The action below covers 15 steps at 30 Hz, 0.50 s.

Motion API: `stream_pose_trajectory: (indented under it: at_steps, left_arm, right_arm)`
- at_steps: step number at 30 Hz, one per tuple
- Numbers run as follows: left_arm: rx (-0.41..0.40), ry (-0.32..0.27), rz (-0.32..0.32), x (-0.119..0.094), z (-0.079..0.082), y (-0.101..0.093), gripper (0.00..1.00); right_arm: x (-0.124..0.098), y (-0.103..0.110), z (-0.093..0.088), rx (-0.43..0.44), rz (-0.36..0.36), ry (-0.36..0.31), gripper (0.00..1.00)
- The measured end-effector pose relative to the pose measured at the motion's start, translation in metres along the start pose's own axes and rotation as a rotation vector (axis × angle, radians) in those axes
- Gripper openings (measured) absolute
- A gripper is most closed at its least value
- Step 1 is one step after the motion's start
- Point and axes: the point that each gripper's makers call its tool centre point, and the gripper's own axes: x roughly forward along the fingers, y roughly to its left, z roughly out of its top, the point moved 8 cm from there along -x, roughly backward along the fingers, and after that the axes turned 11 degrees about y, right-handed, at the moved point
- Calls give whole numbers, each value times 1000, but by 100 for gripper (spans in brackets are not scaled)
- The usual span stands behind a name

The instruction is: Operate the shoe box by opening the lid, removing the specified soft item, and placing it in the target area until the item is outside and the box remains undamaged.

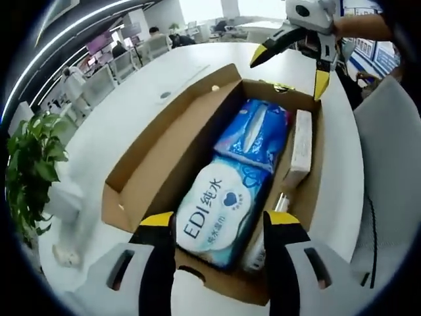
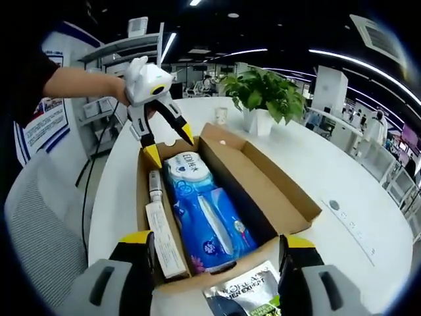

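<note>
**Open shoe box, both grippers spread above its 2 ends**

The brown cardboard shoe box (image 1: 158,164) lies open on the round white table (image 1: 131,105), its long lid flap (image 2: 263,178) folded out flat to one side. Inside, 2 soft packs lie end to end: a white-and-blue wet-wipe pack printed "EDI" (image 1: 220,210) and a blue plastic tissue pack (image 1: 256,131). Beside them, against one long wall, sit a slim white carton (image 1: 299,148) and a small tube (image 2: 154,186).

In the left gripper view, the left gripper (image 1: 220,224) hovers over the near end of the box, its yellow-tipped jaws wide apart either side of the EDI pack, gripping nothing. The right gripper (image 1: 289,66) hangs over the far end, jaws spread and empty.

In the right gripper view, the right gripper's jaws frame the near end wall, where a silver-and-green sachet (image 2: 247,296) lies just outside the box. A leafy green potted plant (image 2: 263,95) stands on the table beyond.
</note>
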Motion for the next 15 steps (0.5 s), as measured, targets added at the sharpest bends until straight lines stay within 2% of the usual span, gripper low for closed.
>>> stream_pose_trajectory:
  at_steps: [3,9,15]
  left_arm:
    - [51,24,-3,4,2,-1,56]
    - [85,66,-15,16,3,4,56]
    - [154,124,-20,27,1,3,57]
  right_arm:
    - [6,3,3,-9,13,0,77]
    - [19,9,13,-15,37,5,78]
    - [29,14,18,-25,55,9,78]
